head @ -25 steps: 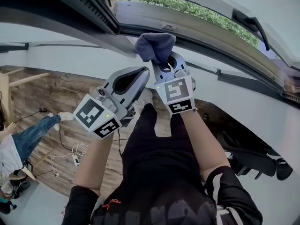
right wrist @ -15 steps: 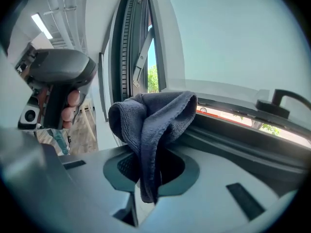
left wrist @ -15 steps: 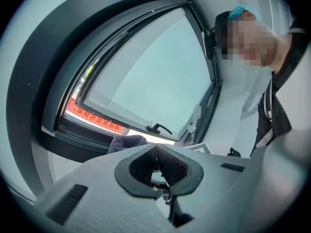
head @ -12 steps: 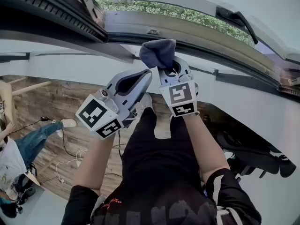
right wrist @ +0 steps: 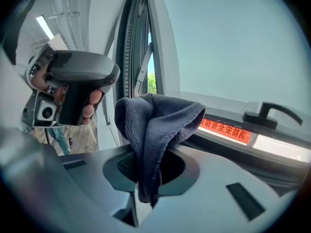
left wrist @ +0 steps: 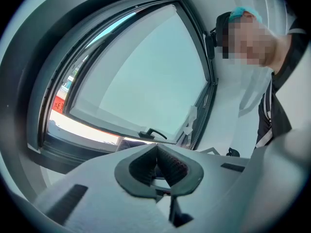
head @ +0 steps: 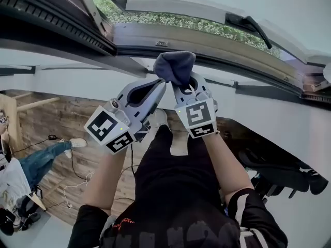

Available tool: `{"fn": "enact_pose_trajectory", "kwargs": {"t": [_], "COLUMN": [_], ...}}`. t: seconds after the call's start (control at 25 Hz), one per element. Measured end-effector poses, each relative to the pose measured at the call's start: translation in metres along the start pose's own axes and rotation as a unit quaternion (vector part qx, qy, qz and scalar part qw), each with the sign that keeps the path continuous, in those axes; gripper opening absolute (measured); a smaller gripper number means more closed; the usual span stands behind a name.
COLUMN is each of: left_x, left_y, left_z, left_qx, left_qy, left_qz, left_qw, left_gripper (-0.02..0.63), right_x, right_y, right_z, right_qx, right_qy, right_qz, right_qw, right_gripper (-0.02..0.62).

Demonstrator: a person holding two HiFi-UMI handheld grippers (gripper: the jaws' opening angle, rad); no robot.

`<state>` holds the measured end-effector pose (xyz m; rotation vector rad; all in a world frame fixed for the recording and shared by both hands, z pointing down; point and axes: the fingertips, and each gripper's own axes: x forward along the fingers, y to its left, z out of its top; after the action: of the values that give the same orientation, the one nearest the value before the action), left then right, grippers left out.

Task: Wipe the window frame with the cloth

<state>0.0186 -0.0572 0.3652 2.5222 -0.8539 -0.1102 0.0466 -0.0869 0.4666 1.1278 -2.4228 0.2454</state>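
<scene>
Head view: bunched dark-blue cloth [head: 175, 66]

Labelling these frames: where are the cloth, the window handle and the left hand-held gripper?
cloth [right wrist: 155, 115], right gripper view, bunched top fold.
window handle [right wrist: 260, 116], right gripper view, dark base.
left hand-held gripper [left wrist: 156, 147], left gripper view, between its closed fingertips.

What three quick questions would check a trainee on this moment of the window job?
1. True or false: the left claw holds the cloth.
2. The cloth is: A white, B dark blue-grey, C red.
3. Fill in: the right claw is shut on the ____.
Key: 1 false; 2 B; 3 cloth.
</scene>
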Motion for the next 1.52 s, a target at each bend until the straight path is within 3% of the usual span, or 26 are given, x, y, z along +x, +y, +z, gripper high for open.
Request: {"fn": "enact_pose_trajectory", "kwargs": {"t": [0.6, 0.76, 0.88, 1.12, 1.52], "left_x": [-0.015, -0.01, -0.001, 0.026, 0.068], "left_y": [-0.029, -0.041, -0.053, -0.085, -0.123], "left_z": [0.079, 0.095, 0.105, 0.115, 0.124], "left_qx": [0.056, 0.109, 0.139, 0.174, 0.183], "left_qy": [-0.063, -0.073, -0.078, -0.072, -0.074], "left_qz": [0.009, 0.022, 0.019, -0.03, -0.066], "left_qw": [0.9964, 0.9911, 0.987, 0.9817, 0.9781], "left_gripper": [0.02, 0.02, 0.02, 0.02, 0.02], "right_x": [-0.095, -0.123, -0.143, -0.186, -0.247], "right_y": [-0.048, -0.063, -0.074, -0.109, -0.157], "right_z": [0.129, 0.149, 0.157, 0.154, 0.146], "right_qx": [-0.009, -0.013, -0.018, -0.012, 0.002], "right_qy": [-0.115, -0.134, -0.144, -0.148, -0.161], "right_qz": [-0.035, -0.045, -0.048, -0.071, -0.113], "right_qw": [0.993, 0.99, 0.988, 0.986, 0.98], "right_gripper": [0.052, 0.052, 0.052, 0.052, 0.052]}}
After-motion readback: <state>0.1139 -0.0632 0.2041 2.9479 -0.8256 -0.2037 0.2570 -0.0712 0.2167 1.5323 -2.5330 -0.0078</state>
